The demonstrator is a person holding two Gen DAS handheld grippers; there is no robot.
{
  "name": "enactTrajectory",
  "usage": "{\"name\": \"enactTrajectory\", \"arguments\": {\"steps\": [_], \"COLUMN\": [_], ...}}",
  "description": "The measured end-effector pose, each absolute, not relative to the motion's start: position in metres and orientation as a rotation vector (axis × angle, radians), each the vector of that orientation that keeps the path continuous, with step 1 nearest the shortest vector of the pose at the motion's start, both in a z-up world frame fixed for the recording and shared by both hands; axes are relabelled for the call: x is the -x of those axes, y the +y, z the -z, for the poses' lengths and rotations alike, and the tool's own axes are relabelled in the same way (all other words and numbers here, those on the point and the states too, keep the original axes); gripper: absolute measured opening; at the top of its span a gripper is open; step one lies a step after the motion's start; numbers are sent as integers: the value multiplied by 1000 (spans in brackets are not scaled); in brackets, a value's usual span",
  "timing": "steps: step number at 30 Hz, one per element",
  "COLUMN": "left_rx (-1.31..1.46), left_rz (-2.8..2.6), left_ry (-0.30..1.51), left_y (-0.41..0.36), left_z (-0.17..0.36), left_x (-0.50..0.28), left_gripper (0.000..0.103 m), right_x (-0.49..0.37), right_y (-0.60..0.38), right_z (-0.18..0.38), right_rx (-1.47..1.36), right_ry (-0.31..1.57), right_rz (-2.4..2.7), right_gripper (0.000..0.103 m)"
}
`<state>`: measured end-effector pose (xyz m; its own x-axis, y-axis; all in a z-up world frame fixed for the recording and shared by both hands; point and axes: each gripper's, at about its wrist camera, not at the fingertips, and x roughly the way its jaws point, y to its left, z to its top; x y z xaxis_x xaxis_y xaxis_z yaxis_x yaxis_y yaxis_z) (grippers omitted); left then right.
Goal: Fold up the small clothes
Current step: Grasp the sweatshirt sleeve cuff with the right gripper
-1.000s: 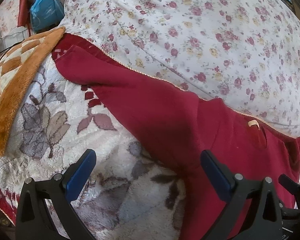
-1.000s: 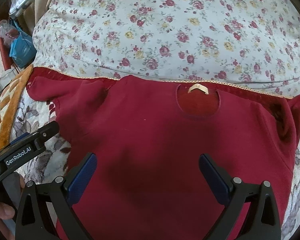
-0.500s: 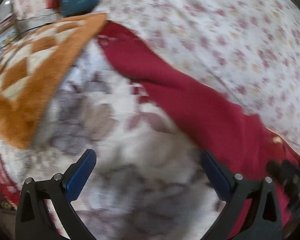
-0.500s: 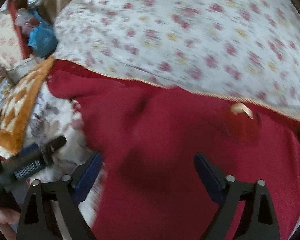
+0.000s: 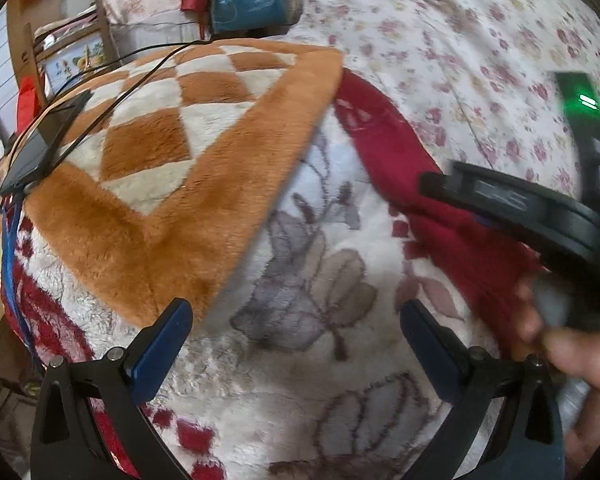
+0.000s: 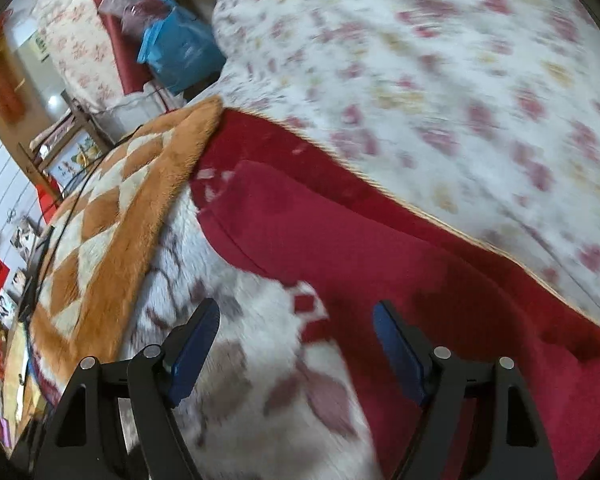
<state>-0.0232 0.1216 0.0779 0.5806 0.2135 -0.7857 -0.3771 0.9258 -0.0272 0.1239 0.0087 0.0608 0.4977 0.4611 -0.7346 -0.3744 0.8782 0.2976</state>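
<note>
A dark red small garment (image 6: 380, 248) lies spread on a white fleece blanket with grey and red leaves (image 6: 252, 320); its left sleeve (image 5: 384, 152) runs toward an orange checked blanket. My left gripper (image 5: 296, 344) is open over bare leaf-patterned blanket, left of the sleeve, holding nothing. My right gripper (image 6: 296, 340) hovers over the garment's lower left edge; its jaws are closing, still wide, with cloth and blanket below them and nothing pinched. The right gripper's black body (image 5: 532, 216) and the hand holding it (image 5: 572, 356) show at the right of the left wrist view.
An orange and cream checked blanket (image 5: 172, 168) with a black cable and a dark device (image 5: 40, 152) covers the left. A floral quilt (image 6: 440, 80) rises behind the garment. A blue bag (image 5: 244, 0) and furniture stand beyond the bed's far left.
Both grippers swept left: the views shifted from the garment's body and neckline to its left sleeve and the orange blanket. The right gripper's jaws narrowed. The right gripper's body now crosses the left view.
</note>
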Motion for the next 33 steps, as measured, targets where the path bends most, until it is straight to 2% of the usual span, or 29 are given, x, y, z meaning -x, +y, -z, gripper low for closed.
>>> {"name": "enactTrajectory", "arguments": {"steps": [9, 12, 13, 14, 15, 16, 17, 23, 29, 33], "left_rx": [213, 210, 217, 225, 231, 237, 242, 241, 205, 161], "left_rz": [-322, -329, -332, -336, -340, -343, -344, -332, -299, -256], "left_ry": [893, 903, 906, 910, 914, 918, 921, 904, 909, 898], "left_y": [121, 124, 125, 127, 129, 129, 130, 122, 101, 75], "left_z": [-78, -74, -72, -71, -69, -68, -67, -71, -72, -76], "left_x": [22, 21, 20, 20, 19, 18, 18, 18, 14, 16], "left_gripper": [103, 103, 103, 103, 103, 103, 103, 103, 103, 103], "right_x": [-166, -174, -176, -177, -178, -179, -178, -155, -73, -22], "right_y": [68, 71, 69, 67, 65, 65, 62, 12, -105, -185], "right_z": [-38, -33, -33, -36, -38, -42, -46, -85, -157, -182], "right_rx": [-50, -85, -107, -125, -126, -117, -113, -222, -299, -364], "right_ry": [910, 928, 937, 945, 946, 943, 942, 931, 796, 730], "right_rz": [-544, -579, -591, -603, -603, -602, -606, -623, -622, -534], "right_gripper": [83, 68, 59, 45, 37, 18, 10, 10, 10, 10]}}
